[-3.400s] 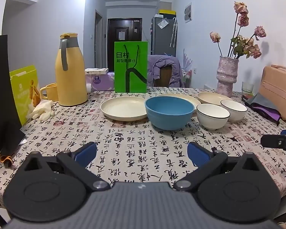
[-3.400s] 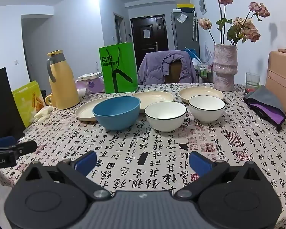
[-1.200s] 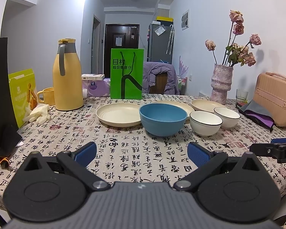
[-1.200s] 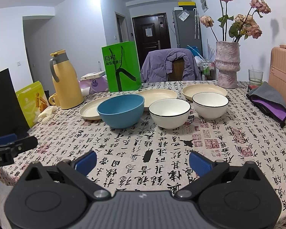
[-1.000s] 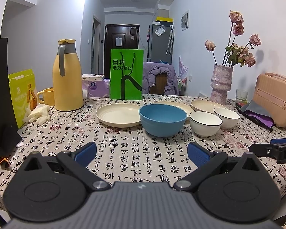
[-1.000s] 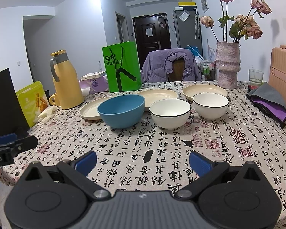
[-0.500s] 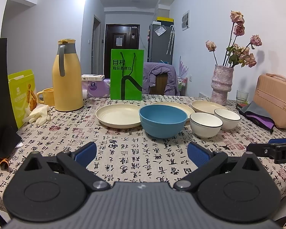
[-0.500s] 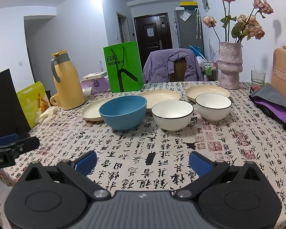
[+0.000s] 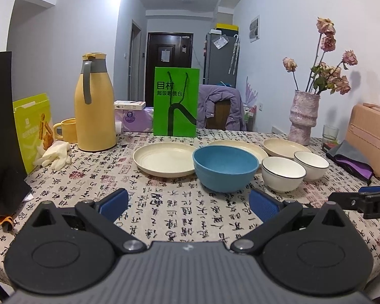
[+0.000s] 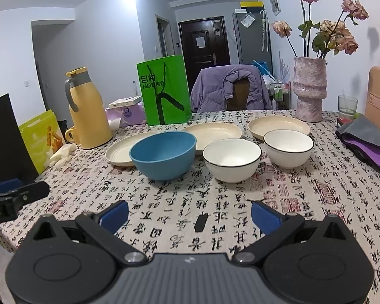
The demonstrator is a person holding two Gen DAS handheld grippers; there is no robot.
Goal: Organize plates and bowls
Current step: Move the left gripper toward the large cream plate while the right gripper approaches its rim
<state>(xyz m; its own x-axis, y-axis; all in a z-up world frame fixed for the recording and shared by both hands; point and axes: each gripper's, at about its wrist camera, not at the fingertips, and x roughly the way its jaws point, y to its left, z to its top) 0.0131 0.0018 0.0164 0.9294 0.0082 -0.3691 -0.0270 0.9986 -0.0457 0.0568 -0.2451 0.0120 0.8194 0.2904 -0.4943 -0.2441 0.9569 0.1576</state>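
- The left gripper (image 9: pixel 188 201) is hovering over the near edge of the table (image 9: pixel 164 217), its blue-padded jaws spread wide and gripping nothing.
- The right gripper (image 10: pixel 188 215) is likewise hanging above the patterned tablecloth with its jaws spread and empty; in the left wrist view it is showing at about 3 o'clock.
- The blue bowl (image 10: pixel 163 154) is sitting upright, mouth up, at about 12 o'clock from the left gripper and 11 o'clock from the right one.
- The two white bowls are standing upright in a row with it: the nearer white bowl (image 10: pixel 232 160) just beside it, the farther white bowl (image 10: pixel 288 148) just beyond that, at about 1 o'clock from the right gripper.
- Three cream plates are lying flat behind the bowls: the left plate (image 9: pixel 162 159) behind the blue bowl at 11 o'clock in the left wrist view, the middle plate (image 10: pixel 215 130) partly hidden by the blue bowl, the right plate (image 10: pixel 276 124) behind the farther white bowl.
- The row of crockery is running across the table from 9 to 3 o'clock.
- A yellow jug (image 9: pixel 95 103), a green bag (image 9: pixel 176 101) and a vase (image 10: pixel 309 88) of flowers are standing at the far side.
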